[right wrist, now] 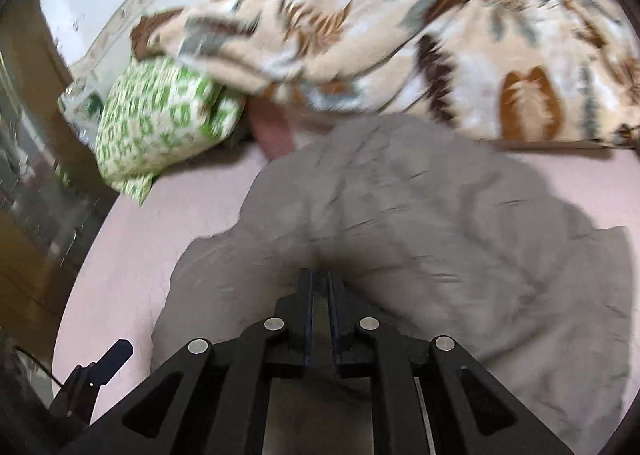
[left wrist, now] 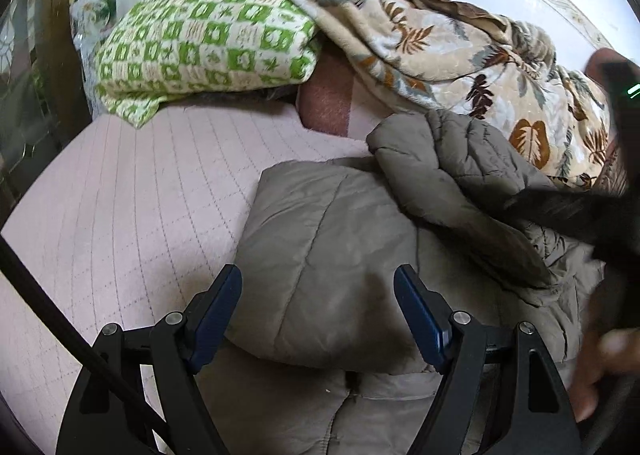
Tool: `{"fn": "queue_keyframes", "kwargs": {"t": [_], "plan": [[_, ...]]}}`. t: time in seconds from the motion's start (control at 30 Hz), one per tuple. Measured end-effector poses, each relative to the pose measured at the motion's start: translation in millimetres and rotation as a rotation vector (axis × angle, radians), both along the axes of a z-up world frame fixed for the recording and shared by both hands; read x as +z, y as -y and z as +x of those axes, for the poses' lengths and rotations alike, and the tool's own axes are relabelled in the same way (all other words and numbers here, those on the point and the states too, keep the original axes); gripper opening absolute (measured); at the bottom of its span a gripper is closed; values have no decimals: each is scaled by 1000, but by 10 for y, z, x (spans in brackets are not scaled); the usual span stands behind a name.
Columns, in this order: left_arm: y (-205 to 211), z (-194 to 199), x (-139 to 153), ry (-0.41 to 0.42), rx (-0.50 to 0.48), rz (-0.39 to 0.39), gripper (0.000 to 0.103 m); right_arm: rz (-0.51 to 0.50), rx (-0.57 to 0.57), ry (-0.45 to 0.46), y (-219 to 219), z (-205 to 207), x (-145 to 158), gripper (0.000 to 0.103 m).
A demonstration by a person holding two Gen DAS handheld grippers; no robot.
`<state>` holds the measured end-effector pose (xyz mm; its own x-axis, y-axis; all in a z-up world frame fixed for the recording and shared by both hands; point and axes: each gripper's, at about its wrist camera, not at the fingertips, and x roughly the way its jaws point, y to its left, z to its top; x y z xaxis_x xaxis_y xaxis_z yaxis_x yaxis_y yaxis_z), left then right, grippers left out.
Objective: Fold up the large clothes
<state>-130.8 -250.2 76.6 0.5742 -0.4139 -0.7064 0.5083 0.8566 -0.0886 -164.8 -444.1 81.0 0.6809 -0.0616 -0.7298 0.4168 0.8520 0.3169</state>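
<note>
A taupe quilted puffer jacket (left wrist: 320, 235) lies crumpled on a pink quilted bed cover (left wrist: 120, 195). My left gripper (left wrist: 318, 295) is open, its blue pads straddling a puffy fold of the jacket without pressing on it. In the right wrist view, the jacket (right wrist: 400, 195) spreads ahead, and its creases gather toward the tips of my right gripper (right wrist: 319, 279). The right jaws stand almost together, pinching jacket fabric. That view is blurred by motion. One finger of the left gripper (right wrist: 116, 355) shows at its lower left.
A green-and-white patterned pillow (left wrist: 200, 43) lies at the back left. A beige leaf-print blanket (left wrist: 440, 47) is heaped behind the jacket. A person's hand (left wrist: 600, 367) and a dark blurred shape fill the right edge. Wooden furniture (right wrist: 24, 135) borders the bed's left side.
</note>
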Motion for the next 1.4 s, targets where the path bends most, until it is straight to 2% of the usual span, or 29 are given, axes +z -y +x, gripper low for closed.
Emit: {"fn": "queue_keyframes", "kwargs": {"t": [0.13, 0.23, 0.3, 0.4, 0.47, 0.6, 0.7, 0.83, 0.97, 1.03, 1.1, 1.17, 1.2, 1.27, 1.4], "plan": [[58, 57, -124, -37, 0, 56, 78, 38, 76, -120, -175, 315, -484, 9], [107, 77, -211, -56, -8, 86, 78, 35, 72, -115, -198, 327, -579, 9], [109, 65, -195, -49, -13, 81, 78, 61, 84, -113, -155, 298, -508, 9], [99, 38, -148, -40, -28, 55, 78, 80, 82, -14, -15, 116, -214, 9], [115, 17, -125, -34, -41, 40, 78, 67, 38, 26, 163, -48, -30, 17], [203, -71, -95, -8, -81, 33, 78, -7, -67, 19, 481, -418, 148, 19], [298, -142, -115, 0, -114, 50, 78, -57, -105, -19, 623, -691, 130, 19], [394, -170, -208, -5, -128, 101, 78, -54, -119, -79, 710, -880, -121, 20], [439, -137, -317, -39, -128, 145, 81, -24, -95, -138, 720, -849, -482, 20], [442, -135, -307, -40, -123, 141, 81, -46, -89, -149, 681, -820, -539, 20], [421, -164, -246, -34, -126, 127, 81, -43, -91, -147, 660, -839, -467, 20], [376, -210, -137, -19, -132, 91, 81, -33, -92, -97, 617, -961, -307, 21], [355, -237, -77, -12, -136, 72, 81, -34, -96, -63, 571, -1064, -190, 24], [314, -317, 41, 13, -149, 42, 81, -31, -97, -29, 480, -1266, -39, 36], [226, -545, 208, 65, -169, 45, 81, -39, -94, -3, 206, -1802, 165, 38]]}}
